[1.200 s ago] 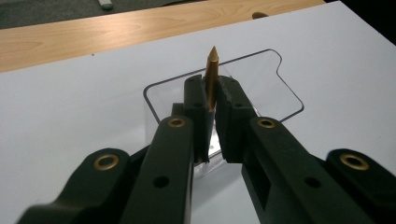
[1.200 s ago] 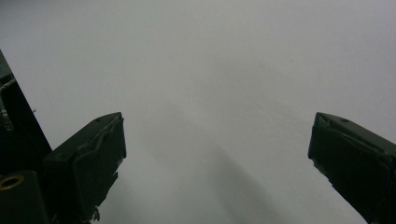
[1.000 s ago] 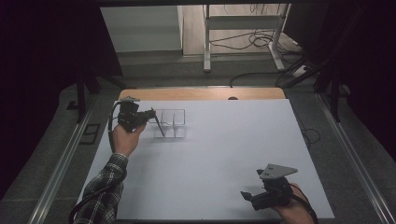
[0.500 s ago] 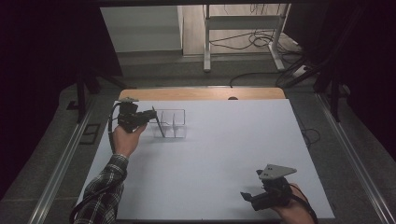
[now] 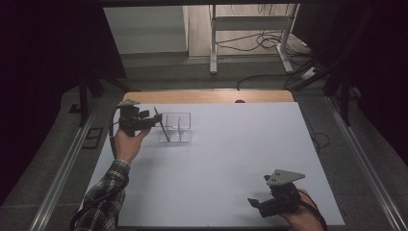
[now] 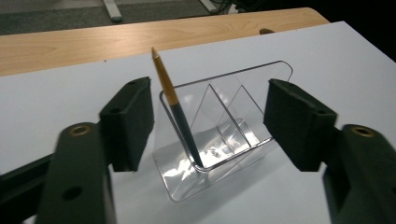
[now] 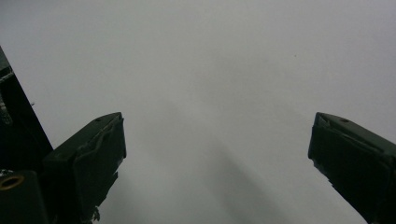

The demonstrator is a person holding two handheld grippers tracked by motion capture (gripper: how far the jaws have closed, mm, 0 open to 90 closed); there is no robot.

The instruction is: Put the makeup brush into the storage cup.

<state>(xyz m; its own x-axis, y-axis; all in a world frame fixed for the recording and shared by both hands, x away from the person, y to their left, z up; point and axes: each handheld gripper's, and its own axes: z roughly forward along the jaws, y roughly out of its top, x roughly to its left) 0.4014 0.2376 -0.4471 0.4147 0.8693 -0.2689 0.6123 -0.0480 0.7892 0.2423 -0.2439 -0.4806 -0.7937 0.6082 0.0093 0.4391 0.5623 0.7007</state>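
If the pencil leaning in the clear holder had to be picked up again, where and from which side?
Probably by the yellow upper shaft of the pencil, which sticks out above the clear holder. Its dark lower end sits inside the walls. The left gripper, open in front of it, could close across the shaft from there.

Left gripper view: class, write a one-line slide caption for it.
Open left gripper, jaws just opened, faces a yellow-and-dark pencil leaning free in a clear plastic three-compartment holder on a white table.

Colours on the white bench (image 5: 231,159)

The pencil (image 6: 180,116) is yellow above and dark grey below; the holder (image 6: 224,126) is clear; both tools have black jaws; the sleeve (image 5: 103,197) has a checked pattern.
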